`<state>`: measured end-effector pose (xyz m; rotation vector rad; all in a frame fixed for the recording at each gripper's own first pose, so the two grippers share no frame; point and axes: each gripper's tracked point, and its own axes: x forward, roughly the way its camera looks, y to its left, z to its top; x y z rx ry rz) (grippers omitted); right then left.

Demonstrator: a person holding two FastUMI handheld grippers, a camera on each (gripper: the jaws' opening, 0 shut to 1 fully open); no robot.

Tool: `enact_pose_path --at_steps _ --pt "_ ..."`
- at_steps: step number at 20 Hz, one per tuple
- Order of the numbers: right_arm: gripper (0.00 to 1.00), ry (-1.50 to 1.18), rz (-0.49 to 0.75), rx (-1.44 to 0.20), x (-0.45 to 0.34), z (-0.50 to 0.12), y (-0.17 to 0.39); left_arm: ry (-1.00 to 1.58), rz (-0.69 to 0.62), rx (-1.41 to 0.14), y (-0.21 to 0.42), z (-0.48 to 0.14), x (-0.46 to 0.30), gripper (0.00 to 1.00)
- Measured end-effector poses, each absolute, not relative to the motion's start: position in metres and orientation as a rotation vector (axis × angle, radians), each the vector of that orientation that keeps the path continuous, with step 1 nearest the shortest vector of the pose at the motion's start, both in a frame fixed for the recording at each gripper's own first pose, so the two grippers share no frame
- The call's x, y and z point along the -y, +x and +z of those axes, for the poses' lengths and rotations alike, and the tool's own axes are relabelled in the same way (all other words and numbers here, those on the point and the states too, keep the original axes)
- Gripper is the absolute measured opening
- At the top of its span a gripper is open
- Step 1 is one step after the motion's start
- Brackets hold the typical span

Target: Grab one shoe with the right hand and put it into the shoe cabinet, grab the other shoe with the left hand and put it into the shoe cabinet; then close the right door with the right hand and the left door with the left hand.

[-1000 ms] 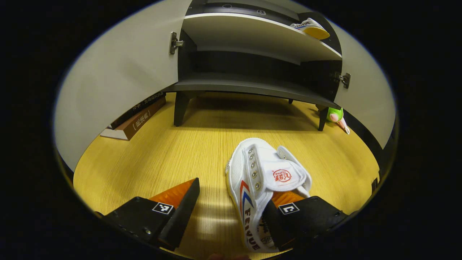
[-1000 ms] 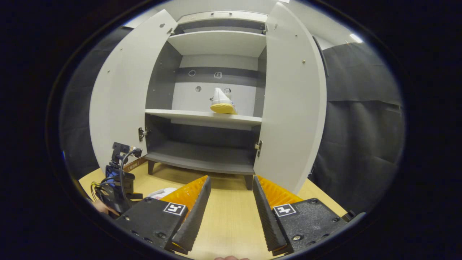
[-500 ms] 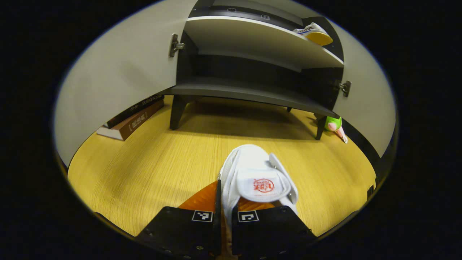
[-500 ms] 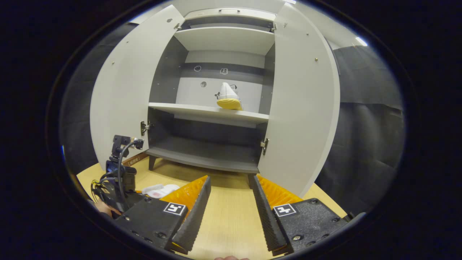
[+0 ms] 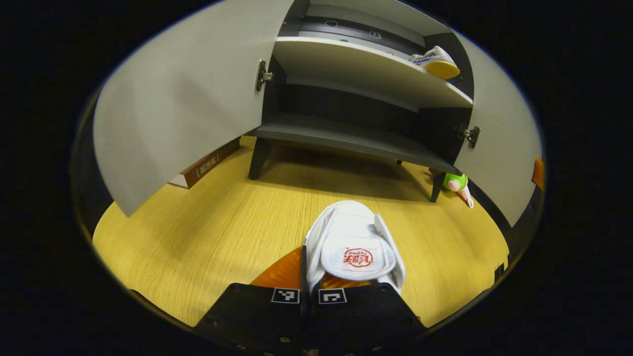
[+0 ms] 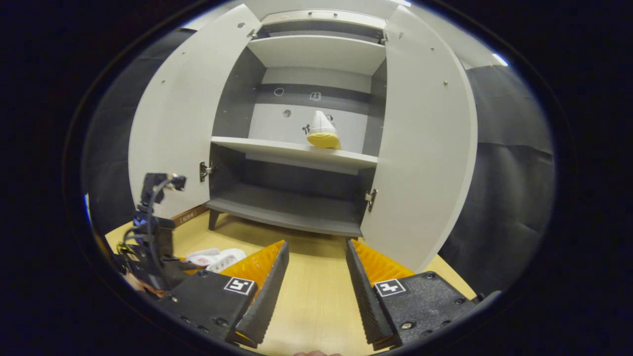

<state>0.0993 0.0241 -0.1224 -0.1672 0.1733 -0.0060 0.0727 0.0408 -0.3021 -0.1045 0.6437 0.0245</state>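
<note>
**Second shoe gripped by the left gripper; cabinet stood open to receive it**

In the left gripper view, the left gripper (image 5: 310, 277) was clenched on the side wall of the white canvas shoe with a red logo on its tongue (image 5: 352, 244), toe pointing toward the grey two-door shoe cabinet (image 5: 356, 141), apparently lined up for carrying in. The other white shoe with a yellow sole (image 5: 435, 62) already lay on the pale middle shelf (image 5: 356, 62). Both doors stood wide, leaving the shelves reachable. The yellow wood-grain floor (image 5: 207, 222) carried a brown book (image 5: 205, 165) beside the cabinet's leg and a small green toy (image 5: 457, 182).

In the right gripper view, the right gripper (image 6: 312, 277) hung released and empty, facing the cabinet, probably waiting for its door. Black cloth lined the booth.
</note>
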Motion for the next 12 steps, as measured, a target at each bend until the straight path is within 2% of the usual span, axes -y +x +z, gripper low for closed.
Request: enact_pose_path --at_steps 3,5,8,12 --pt "0.75 -0.159 0.015 -0.17 -0.032 -0.121 0.101 -0.096 0.035 -0.548 0.062 -0.234 -0.044 0.0" --pt "0.75 -0.163 0.031 -0.157 -0.037 -0.118 0.101 -0.11 0.04 -0.428 0.067 -0.172 -0.041 0.0" --pt "0.74 -0.164 0.056 -0.14 -0.046 -0.113 0.1 -0.117 0.021 -0.272 0.094 -0.087 -0.033 0.0" --pt "0.75 -0.175 0.076 -0.114 -0.054 -0.105 0.095 -0.119 0.018 -0.173 0.161 -0.006 -0.026 0.0"
